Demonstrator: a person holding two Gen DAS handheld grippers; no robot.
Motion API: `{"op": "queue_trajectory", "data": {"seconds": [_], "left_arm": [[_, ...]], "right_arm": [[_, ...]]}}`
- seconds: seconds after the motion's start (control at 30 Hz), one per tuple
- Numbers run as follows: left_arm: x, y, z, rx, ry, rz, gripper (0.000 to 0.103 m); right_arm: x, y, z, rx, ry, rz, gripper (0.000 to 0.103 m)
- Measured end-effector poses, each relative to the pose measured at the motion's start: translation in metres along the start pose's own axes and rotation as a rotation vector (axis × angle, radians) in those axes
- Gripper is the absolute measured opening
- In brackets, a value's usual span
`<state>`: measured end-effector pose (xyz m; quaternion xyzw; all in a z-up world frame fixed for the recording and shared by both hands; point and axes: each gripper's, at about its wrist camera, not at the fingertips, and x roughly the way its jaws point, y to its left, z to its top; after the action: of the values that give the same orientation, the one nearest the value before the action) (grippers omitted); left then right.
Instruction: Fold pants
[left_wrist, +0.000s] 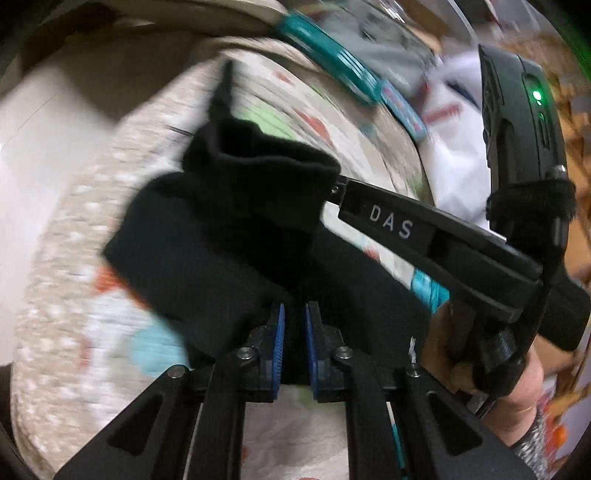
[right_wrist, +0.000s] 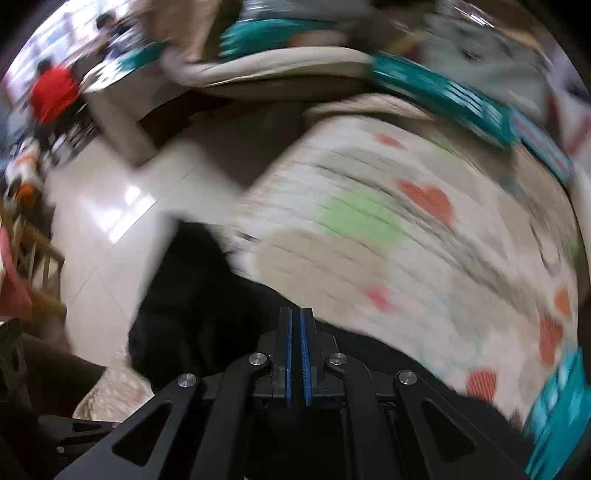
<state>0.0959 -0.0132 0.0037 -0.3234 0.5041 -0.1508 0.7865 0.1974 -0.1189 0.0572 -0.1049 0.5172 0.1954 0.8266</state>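
The black pants (left_wrist: 229, 236) hang bunched above a bed with a heart-patterned quilt (left_wrist: 66, 258). My left gripper (left_wrist: 294, 314) is shut on a fold of the black fabric between its blue pads. The right gripper (left_wrist: 334, 190) comes in from the right in the left wrist view, and its tip is buried in the pants' upper edge. In the right wrist view the right gripper (right_wrist: 295, 317) has its blue pads nearly together, with the black pants (right_wrist: 192, 295) draped under and to the left of it. Both views are motion-blurred.
The quilt (right_wrist: 406, 240) covers the bed; a teal-edged pillow or cover (right_wrist: 443, 92) lies at its far side. Shiny white floor tiles (right_wrist: 122, 206) lie left of the bed. Blurred red and wooden items (right_wrist: 51, 96) stand at far left.
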Motion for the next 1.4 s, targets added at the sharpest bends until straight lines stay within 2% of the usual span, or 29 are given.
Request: {"op": "queue_trajectory", "data": {"seconds": [0.1,0.17,0.23,0.3,0.33,0.37,0.43,0.57,0.73,0.8,0.9,0.97,1.03,1.13,1.2,1.23,1.27,1.3,1.33,1.37,1.4], "left_arm": [[0.032,-0.031,-0.022,0.107,0.081,0.034,0.011],[0.039,-0.041,-0.037,0.151,0.126,0.029,0.011],[0.039,-0.047,-0.051,0.203,0.145,0.032,0.011],[0.030,-0.046,-0.061,0.227,0.140,0.039,0.011],[0.025,-0.043,-0.064,0.225,0.148,0.036,0.011],[0.023,-0.041,-0.064,0.222,0.154,0.034,0.011],[0.010,-0.033,-0.063,0.212,0.149,0.025,0.013],[-0.017,-0.010,-0.043,0.169,0.072,0.034,0.023],[-0.041,0.042,-0.001,-0.008,-0.027,0.058,0.024],[-0.049,0.058,0.022,-0.039,-0.082,0.085,0.027],[-0.059,0.084,0.044,-0.071,-0.154,0.137,0.033],[-0.058,0.103,0.050,-0.114,-0.160,0.132,0.033],[-0.059,0.127,0.047,-0.197,-0.148,0.111,0.033],[-0.061,0.155,0.045,-0.340,-0.144,0.050,0.033],[-0.069,0.159,0.048,-0.364,-0.167,0.043,0.033],[-0.073,0.160,0.049,-0.368,-0.183,0.043,0.034],[-0.074,0.159,0.052,-0.370,-0.193,0.041,0.035],[-0.075,0.159,0.052,-0.371,-0.197,0.034,0.036],[-0.076,0.158,0.051,-0.371,-0.193,0.029,0.037],[-0.075,0.158,0.051,-0.372,-0.183,0.025,0.037],[-0.073,0.158,0.050,-0.375,-0.171,0.021,0.037]], "right_arm": [[0.005,-0.046,-0.029,0.103,0.026,-0.045,0.005],[0.005,-0.069,-0.050,0.151,0.035,-0.076,0.005],[0.004,-0.086,-0.065,0.179,0.034,-0.084,0.006],[0.002,-0.096,-0.073,0.211,0.036,-0.076,0.013],[0.001,-0.099,-0.074,0.229,0.029,-0.070,0.026],[0.000,-0.101,-0.075,0.247,0.017,-0.059,0.049],[-0.004,-0.098,-0.075,0.270,-0.019,-0.036,0.070],[-0.008,-0.079,-0.069,0.260,-0.042,0.053,0.070],[0.002,-0.058,-0.060,0.307,-0.035,0.173,0.070],[0.009,-0.050,-0.054,0.337,-0.038,0.182,0.070],[0.019,-0.033,-0.042,0.325,-0.031,0.134,0.070],[0.017,-0.020,-0.035,0.290,-0.052,0.099,0.070],[0.009,0.004,-0.028,0.192,-0.082,0.094,0.070],[0.001,0.059,-0.025,-0.033,-0.097,0.109,0.070],[0.002,0.098,-0.031,-0.197,-0.094,0.092,0.073],[0.006,0.113,-0.036,-0.263,-0.088,0.062,0.078],[0.015,0.129,-0.040,-0.352,-0.082,-0.016,0.080],[0.026,0.142,-0.045,-0.430,-0.078,-0.110,0.080],[0.035,0.149,-0.047,-0.471,-0.062,-0.160,0.074],[0.045,0.152,-0.046,-0.483,-0.031,-0.176,0.029],[0.051,0.151,-0.043,-0.466,-0.001,-0.169,0.007]]}}
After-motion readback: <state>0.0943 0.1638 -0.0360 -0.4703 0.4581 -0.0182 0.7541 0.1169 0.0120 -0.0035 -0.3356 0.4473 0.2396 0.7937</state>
